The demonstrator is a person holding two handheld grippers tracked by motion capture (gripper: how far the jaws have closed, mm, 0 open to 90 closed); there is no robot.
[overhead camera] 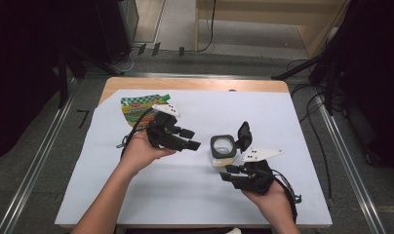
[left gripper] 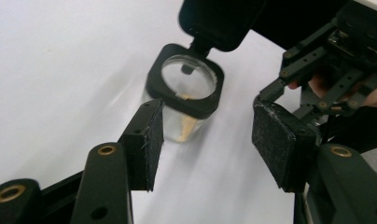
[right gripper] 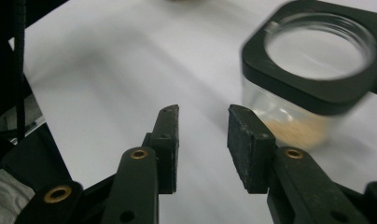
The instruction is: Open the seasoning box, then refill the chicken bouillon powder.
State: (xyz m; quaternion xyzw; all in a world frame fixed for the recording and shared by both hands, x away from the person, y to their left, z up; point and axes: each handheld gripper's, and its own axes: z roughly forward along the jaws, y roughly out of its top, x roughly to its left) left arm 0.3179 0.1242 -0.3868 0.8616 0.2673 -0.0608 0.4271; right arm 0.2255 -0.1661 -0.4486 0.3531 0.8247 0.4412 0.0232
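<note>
A clear jar [overhead camera: 223, 147] with a square black collar stands mid-table, its black flip lid [overhead camera: 244, 134] hinged open to the right. A little tan powder lies at its bottom. My left gripper [overhead camera: 191, 139] is open just left of the jar, pointing at it. In the left gripper view the jar [left gripper: 186, 88] sits just beyond the wide-open left gripper [left gripper: 210, 112], untouched. My right gripper [overhead camera: 226, 172] is open below the jar, near its base. In the right gripper view the jar [right gripper: 317, 60] is up and to the right of the empty right gripper [right gripper: 203, 116].
A green and yellow pouch [overhead camera: 135, 106] lies flat at the back left of the white sheet [overhead camera: 185, 195] that covers the table. The right gripper's linkage [left gripper: 326, 70] shows to the right of the jar in the left gripper view. Cables trail from both grippers.
</note>
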